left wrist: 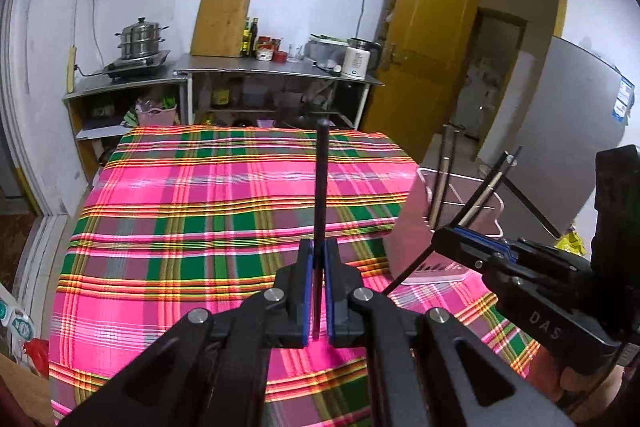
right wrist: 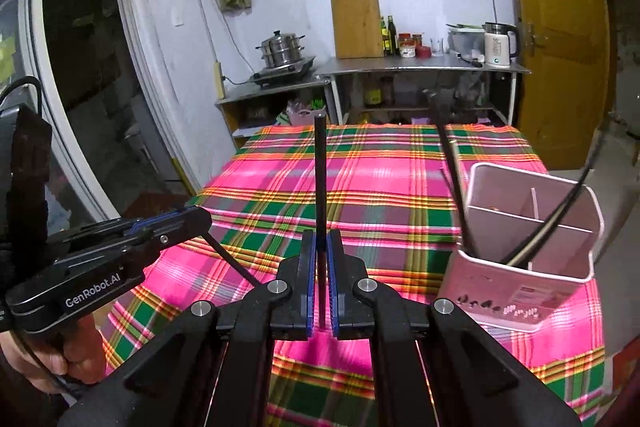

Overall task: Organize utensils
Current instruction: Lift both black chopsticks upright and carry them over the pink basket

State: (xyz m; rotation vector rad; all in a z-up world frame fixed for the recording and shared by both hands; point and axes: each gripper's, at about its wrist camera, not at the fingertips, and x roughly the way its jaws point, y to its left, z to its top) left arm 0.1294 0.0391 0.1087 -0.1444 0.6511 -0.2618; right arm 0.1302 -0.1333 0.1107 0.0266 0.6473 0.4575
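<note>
Clamping one black chopstick [left wrist: 322, 187] each, left fingers [left wrist: 307, 267] and right fingers [right wrist: 309, 263], above plaid tablecloth [left wrist: 200, 207]

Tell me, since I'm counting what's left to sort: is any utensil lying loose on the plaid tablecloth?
No. The plaid tablecloth is bare apart from the pink utensil holder; the right wrist view shows no loose utensil.

Utensil holder [right wrist: 520, 259] standing on table [right wrist: 380, 187] at right edge, chopsticks [right wrist: 456, 195] inside it; counter [right wrist: 424, 69] behind table, with kettle [right wrist: 498, 45] on top
</note>
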